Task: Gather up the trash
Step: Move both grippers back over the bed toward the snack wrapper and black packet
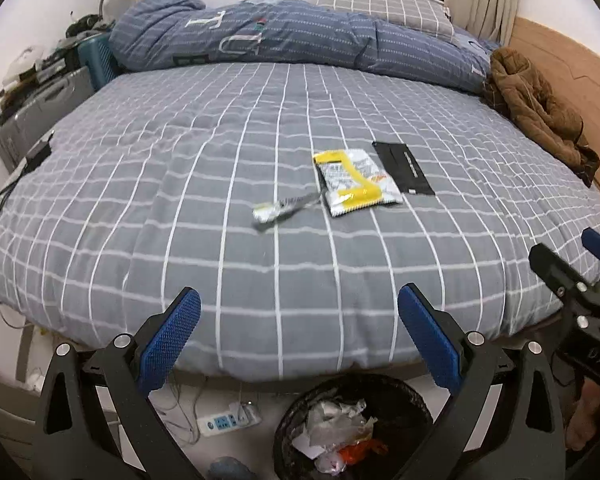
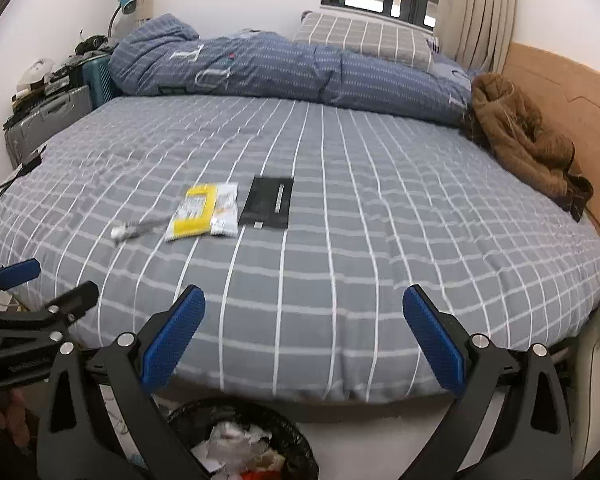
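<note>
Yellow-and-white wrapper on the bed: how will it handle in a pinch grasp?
The yellow-and-white wrapper lies flat and thin, so it is probably light and floppy. Its glossy film looks slippery. The soft bedspread may give under it, which likely makes edge pickup awkward.

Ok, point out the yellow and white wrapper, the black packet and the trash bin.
yellow and white wrapper (image 1: 356, 182), left wrist view, its middle
black packet (image 1: 404, 168), left wrist view, its centre
trash bin (image 1: 416, 404), left wrist view, its black rim

Three wrappers (image 1: 356, 182) on bed, perhaps; one bin (image 1: 356, 428); two pillows (image 2: 362, 40).
</note>
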`<state>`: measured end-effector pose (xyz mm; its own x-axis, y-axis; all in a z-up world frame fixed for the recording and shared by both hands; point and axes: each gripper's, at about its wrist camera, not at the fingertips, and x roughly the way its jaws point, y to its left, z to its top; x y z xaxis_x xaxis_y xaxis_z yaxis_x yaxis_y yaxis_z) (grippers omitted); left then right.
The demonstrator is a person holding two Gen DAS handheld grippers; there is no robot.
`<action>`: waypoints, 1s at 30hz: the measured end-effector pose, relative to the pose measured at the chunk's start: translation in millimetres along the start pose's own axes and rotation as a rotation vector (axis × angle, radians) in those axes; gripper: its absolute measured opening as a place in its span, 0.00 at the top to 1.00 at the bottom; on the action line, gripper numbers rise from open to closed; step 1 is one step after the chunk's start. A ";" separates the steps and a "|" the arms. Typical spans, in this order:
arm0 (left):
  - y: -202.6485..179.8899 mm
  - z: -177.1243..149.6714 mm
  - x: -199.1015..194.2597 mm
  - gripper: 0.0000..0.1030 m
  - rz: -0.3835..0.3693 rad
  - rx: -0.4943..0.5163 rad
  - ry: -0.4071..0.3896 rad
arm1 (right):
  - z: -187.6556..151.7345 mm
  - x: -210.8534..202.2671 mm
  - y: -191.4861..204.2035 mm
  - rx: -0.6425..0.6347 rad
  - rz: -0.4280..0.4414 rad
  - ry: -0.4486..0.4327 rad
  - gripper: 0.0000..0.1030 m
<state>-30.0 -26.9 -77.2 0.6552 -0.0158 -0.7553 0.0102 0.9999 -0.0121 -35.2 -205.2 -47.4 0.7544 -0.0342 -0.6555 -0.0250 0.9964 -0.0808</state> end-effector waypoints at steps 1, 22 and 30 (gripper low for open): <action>-0.8 5.2 3.1 0.06 -0.010 -0.013 0.002 | 4.8 1.8 -2.1 0.005 0.003 -0.007 0.07; -34.8 76.5 70.0 0.06 -0.009 0.022 0.004 | 59.8 63.6 -39.4 0.070 -0.021 -0.003 0.07; -46.7 96.3 106.5 0.06 -0.001 0.054 0.034 | 77.9 92.3 -63.6 0.103 -0.051 0.010 0.08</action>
<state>112.1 -75.3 -93.9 0.6289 -0.0158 -0.7774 0.0520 0.9984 0.0218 87.1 -265.7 -44.3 0.7463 -0.0850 -0.6602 0.0810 0.9960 -0.0367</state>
